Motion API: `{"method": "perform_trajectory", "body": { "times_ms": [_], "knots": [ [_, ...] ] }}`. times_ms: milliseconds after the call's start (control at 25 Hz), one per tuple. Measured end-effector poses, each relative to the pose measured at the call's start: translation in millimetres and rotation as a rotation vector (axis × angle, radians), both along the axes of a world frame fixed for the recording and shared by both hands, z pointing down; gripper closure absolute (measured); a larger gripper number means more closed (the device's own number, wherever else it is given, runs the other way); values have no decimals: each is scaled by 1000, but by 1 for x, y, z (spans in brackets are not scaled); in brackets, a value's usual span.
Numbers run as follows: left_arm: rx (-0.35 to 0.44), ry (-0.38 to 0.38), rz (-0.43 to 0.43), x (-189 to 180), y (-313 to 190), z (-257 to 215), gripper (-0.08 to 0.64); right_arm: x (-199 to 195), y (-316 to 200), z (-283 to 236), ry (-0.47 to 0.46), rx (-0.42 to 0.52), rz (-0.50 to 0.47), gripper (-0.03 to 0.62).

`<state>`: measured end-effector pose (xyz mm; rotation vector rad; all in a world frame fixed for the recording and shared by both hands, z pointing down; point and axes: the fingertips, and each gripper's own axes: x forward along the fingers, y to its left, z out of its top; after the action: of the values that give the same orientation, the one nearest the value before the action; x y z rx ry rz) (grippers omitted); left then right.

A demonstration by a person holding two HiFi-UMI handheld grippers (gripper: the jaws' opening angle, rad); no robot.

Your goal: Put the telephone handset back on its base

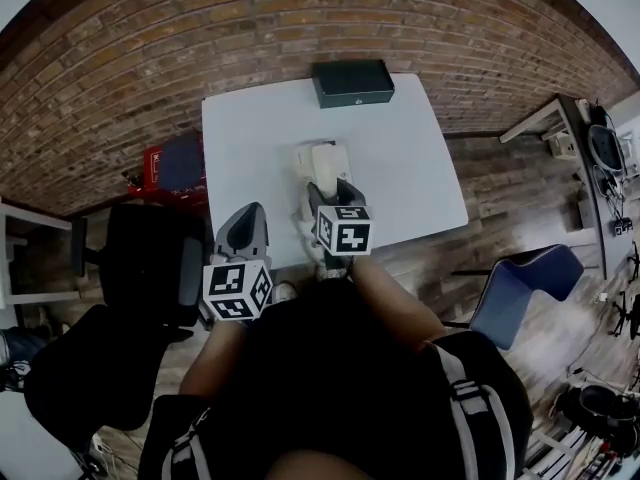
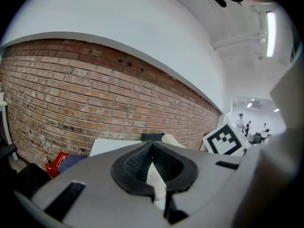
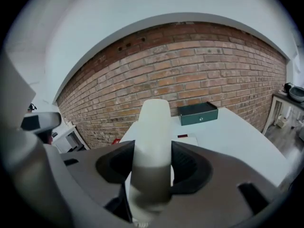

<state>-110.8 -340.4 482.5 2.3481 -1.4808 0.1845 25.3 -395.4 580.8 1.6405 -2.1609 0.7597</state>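
A cream telephone handset [image 3: 153, 137] stands upright between the jaws of my right gripper [image 3: 152, 164], which is shut on it. In the head view that gripper [image 1: 328, 193] hovers over the near half of the white table [image 1: 420, 168], right above the cream telephone base [image 1: 322, 160]. The base [image 3: 190, 139] also shows beyond the handset in the right gripper view. My left gripper [image 1: 248, 218] hangs off the table's near left edge, apart from the phone. Its jaws [image 2: 153, 167] meet at the tip, and I see nothing held in them.
A dark green box [image 1: 352, 82] sits at the table's far edge by the brick wall. Black chairs [image 1: 150, 263] stand left of the table and a blue chair [image 1: 525, 288] stands to its right. A red box [image 1: 155, 165] lies on the floor at the left.
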Motion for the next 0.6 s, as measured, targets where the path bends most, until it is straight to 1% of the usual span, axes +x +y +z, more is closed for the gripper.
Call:
{"method": "perform_trajectory", "body": {
  "times_ms": [160, 360, 600],
  "knots": [
    [-8, -3, -56, -2, -5, -2, 560, 1, -15, 37, 1, -119, -5, 390],
    [-24, -11, -112, -8, -4, 2, 560, -7, -27, 70, 47, -208, -42, 391],
    [-35, -13, -158, -13, 0, 3, 560, -10, -37, 103, 89, -316, -29, 391]
  ]
}}
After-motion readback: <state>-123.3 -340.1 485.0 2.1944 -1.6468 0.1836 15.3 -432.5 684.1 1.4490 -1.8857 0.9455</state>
